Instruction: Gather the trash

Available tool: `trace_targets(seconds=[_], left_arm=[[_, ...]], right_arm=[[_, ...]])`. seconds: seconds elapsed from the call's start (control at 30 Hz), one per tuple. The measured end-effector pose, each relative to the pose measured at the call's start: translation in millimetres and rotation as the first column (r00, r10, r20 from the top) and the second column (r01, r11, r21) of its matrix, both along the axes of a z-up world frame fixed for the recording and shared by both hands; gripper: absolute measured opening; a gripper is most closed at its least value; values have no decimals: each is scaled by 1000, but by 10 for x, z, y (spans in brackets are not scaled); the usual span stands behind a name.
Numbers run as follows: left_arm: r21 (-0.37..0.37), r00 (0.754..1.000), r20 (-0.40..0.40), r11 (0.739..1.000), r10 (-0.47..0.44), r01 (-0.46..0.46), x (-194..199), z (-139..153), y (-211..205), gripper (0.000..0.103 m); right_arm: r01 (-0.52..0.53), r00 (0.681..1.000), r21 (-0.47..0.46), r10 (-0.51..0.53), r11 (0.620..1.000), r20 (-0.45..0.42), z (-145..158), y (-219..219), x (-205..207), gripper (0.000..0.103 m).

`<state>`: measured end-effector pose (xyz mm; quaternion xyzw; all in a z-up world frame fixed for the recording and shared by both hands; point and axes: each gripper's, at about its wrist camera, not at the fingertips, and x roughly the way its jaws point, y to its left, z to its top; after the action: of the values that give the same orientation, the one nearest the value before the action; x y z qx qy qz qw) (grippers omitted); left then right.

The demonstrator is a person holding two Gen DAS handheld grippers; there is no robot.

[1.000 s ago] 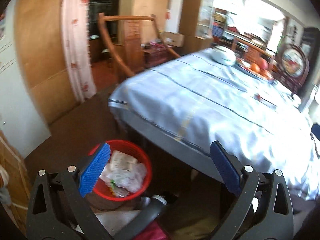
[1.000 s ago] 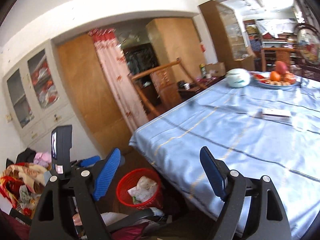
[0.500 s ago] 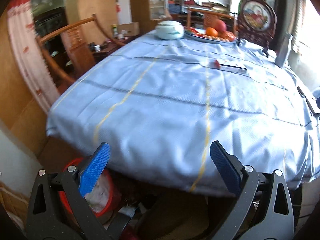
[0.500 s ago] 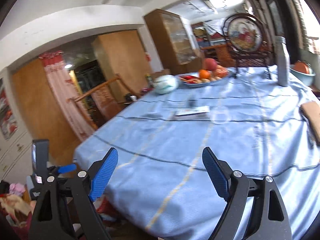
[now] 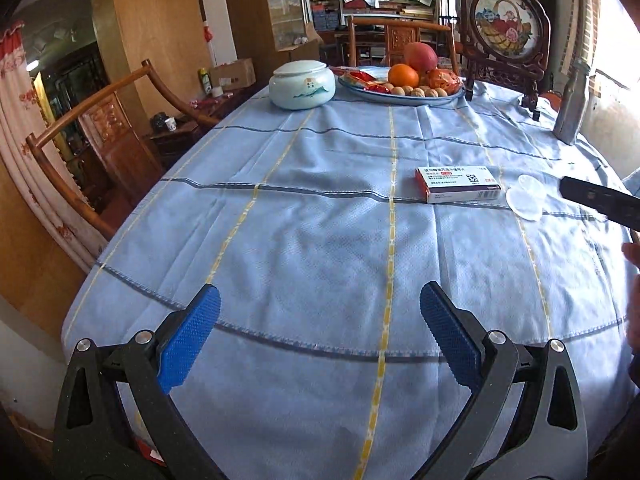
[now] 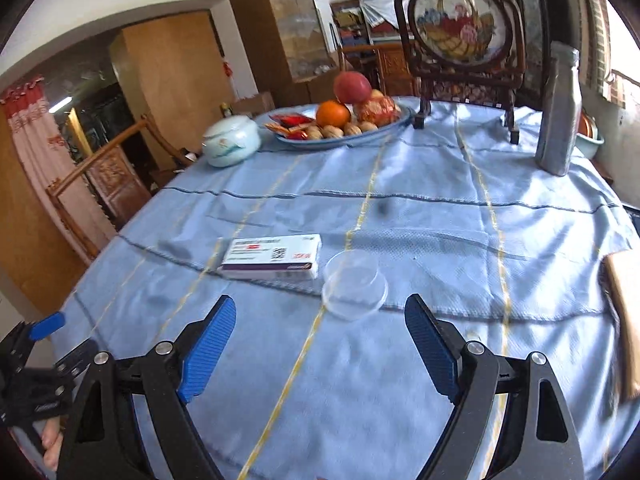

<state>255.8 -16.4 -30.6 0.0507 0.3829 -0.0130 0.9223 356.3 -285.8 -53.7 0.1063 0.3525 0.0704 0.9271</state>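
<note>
- Across both views spreads a table under a blue cloth (image 5: 304, 240) with yellow and dark stripes.
- At lower centre of the left wrist view, the left gripper (image 5: 320, 340) gapes wide, nothing between its blue pads.
- Likewise spread and empty, the right gripper (image 6: 320, 344) sits at lower centre of its view.
- Just above it lies a clear plastic cup (image 6: 354, 286), touching a medicine box (image 6: 272, 262) to its left.
- Farther up sit a fruit plate (image 6: 344, 142), a pale lidded jar (image 6: 232, 140) and a grey bottle (image 6: 560, 112).
</note>
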Motion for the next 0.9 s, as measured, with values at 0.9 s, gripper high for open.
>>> trace_targets(seconds=[0.9], left_arm=[[62,909,-85,908,-409,414,1488,-276,-1298,96]], right_arm=[[160,981,106,-147,981,-124,-273,-625,471,56]])
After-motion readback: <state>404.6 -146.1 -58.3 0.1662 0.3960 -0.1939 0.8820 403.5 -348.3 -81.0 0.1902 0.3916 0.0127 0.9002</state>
